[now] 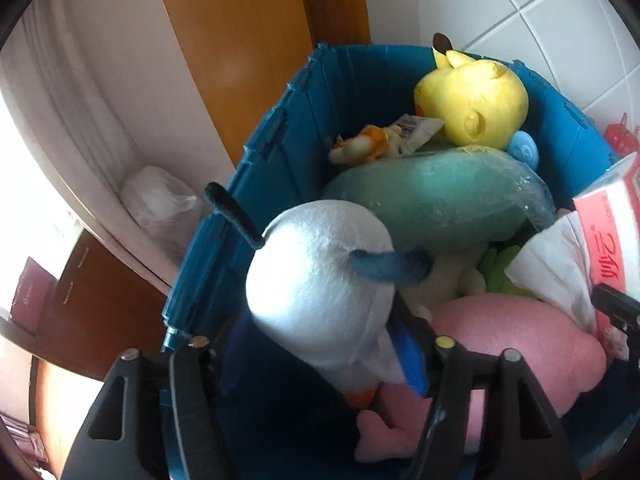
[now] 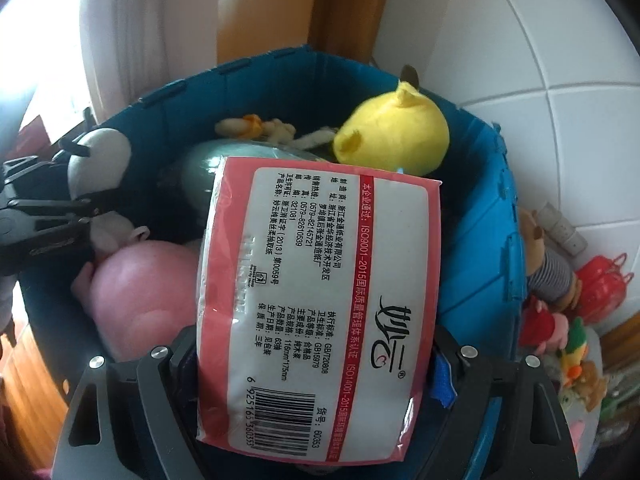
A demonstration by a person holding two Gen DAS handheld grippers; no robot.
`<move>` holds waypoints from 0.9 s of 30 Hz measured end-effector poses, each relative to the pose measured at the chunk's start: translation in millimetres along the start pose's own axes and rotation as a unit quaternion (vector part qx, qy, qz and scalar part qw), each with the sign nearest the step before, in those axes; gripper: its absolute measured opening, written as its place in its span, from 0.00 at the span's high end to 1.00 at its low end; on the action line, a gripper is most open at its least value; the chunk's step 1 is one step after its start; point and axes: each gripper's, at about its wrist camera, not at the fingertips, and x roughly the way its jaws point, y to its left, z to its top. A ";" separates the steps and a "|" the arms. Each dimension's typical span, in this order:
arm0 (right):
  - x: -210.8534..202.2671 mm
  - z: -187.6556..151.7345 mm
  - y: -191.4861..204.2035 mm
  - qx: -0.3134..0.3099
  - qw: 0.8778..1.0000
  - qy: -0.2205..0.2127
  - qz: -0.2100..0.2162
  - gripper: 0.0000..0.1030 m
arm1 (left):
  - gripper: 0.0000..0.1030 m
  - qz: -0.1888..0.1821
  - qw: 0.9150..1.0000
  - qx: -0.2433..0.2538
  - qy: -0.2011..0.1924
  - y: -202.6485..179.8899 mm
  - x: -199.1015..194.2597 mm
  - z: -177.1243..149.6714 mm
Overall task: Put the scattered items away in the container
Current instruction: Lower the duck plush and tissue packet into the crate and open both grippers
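Observation:
A blue folding bin (image 1: 272, 152) holds a yellow plush (image 1: 472, 100), a teal cushion (image 1: 432, 200) and a pink plush (image 1: 520, 340). A white bird plush (image 1: 316, 272) hangs over the bin's near left part between the fingers of my left gripper (image 1: 320, 344). Its right pad touches the bird; the left finger stands apart from it. In the right wrist view, my right gripper (image 2: 316, 344) is shut on a pink-and-white tissue pack (image 2: 320, 288), held above the pink plush (image 2: 140, 280) inside the bin (image 2: 480, 240). The left gripper (image 2: 80, 208) shows at the left there.
Outside the bin on the right lie several small toys, among them a striped one (image 2: 552, 268) and a red basket (image 2: 600, 280). White floor tiles (image 2: 520, 40) are beyond. A wooden door frame (image 1: 240, 40) and a white bag (image 1: 160, 196) are to the bin's left.

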 end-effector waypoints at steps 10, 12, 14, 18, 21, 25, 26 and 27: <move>6.8 3.4 -2.8 0.002 1.000 0.021 -0.010 0.16 | 0.22 -0.006 1.000 0.009 -0.001 -5.3 -4.7 -6.4; 6.8 3.0 -2.3 0.002 1.000 0.022 -0.014 0.15 | 0.22 -0.008 1.000 0.008 0.002 -6.3 -4.5 -8.2; 7.5 3.0 -2.4 0.003 1.000 0.023 -0.014 0.15 | 0.22 -0.006 1.000 0.009 0.002 -7.7 -4.3 -10.9; 6.9 2.9 -3.8 0.008 1.000 0.021 -0.015 0.11 | 0.22 -0.016 1.000 0.008 -0.001 -10.1 -7.5 -14.3; 6.2 2.9 -3.8 0.008 1.000 0.019 -0.017 0.11 | 0.22 -0.015 1.000 0.005 -0.005 -10.8 -10.3 -15.2; 2.6 2.5 -4.1 0.009 1.000 0.008 -0.024 0.11 | 0.22 -0.020 1.000 -0.004 -0.017 -9.4 -19.2 -16.3; 0.9 2.1 -5.1 0.012 1.000 0.003 -0.023 0.11 | 0.22 -0.022 0.999 -0.007 -0.022 -9.1 -22.4 -16.7; -0.9 1.6 -6.4 0.016 1.000 -0.002 -0.023 0.11 | 0.22 -0.025 0.999 -0.009 -0.028 -8.8 -25.6 -17.0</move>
